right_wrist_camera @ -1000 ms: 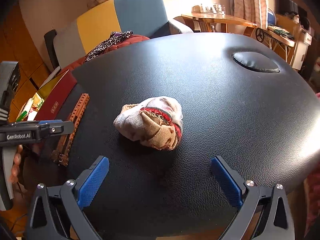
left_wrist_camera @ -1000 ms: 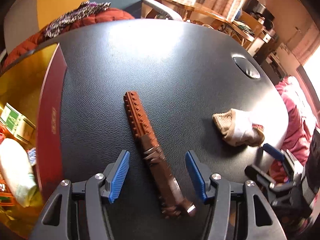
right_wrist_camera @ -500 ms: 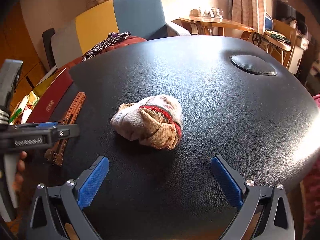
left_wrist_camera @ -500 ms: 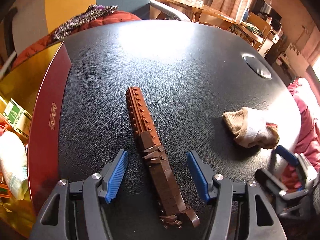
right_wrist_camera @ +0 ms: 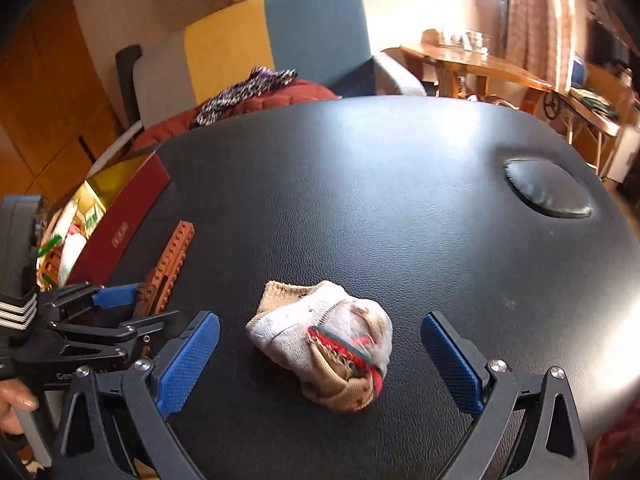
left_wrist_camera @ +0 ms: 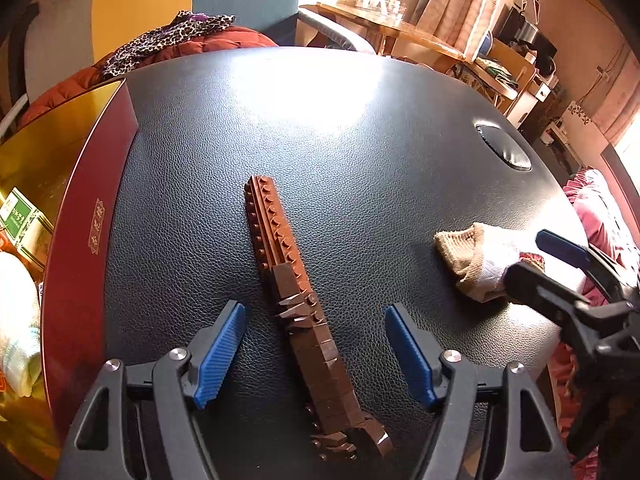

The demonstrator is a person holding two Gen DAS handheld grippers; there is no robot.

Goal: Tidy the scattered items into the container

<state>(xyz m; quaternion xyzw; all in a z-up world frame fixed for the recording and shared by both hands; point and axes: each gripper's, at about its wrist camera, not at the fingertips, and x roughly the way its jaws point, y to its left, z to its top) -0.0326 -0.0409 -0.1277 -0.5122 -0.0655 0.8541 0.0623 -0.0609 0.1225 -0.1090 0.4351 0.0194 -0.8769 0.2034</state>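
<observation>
Both grippers over the black table, each straddling one item, neither gripping.

Left gripper (left_wrist_camera: 312, 352): jaws opening, nearly full width; brick bar (left_wrist_camera: 296, 296) lies flat between the pads, running ahead and back, touching neither. Red box (left_wrist_camera: 80, 264) to its left, at table (left_wrist_camera: 320, 128) edge. Right gripper (right_wrist_camera: 320, 360): jaws wide apart; balled sock (right_wrist_camera: 324, 340) between the pads, untouched, resting on the table.

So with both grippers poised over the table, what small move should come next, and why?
Probably lower the left gripper, whose jaws are opening, and close on the brown brick strip lying untouched between its pads. The right gripper likewise straddles the balled sock without gripping.
</observation>
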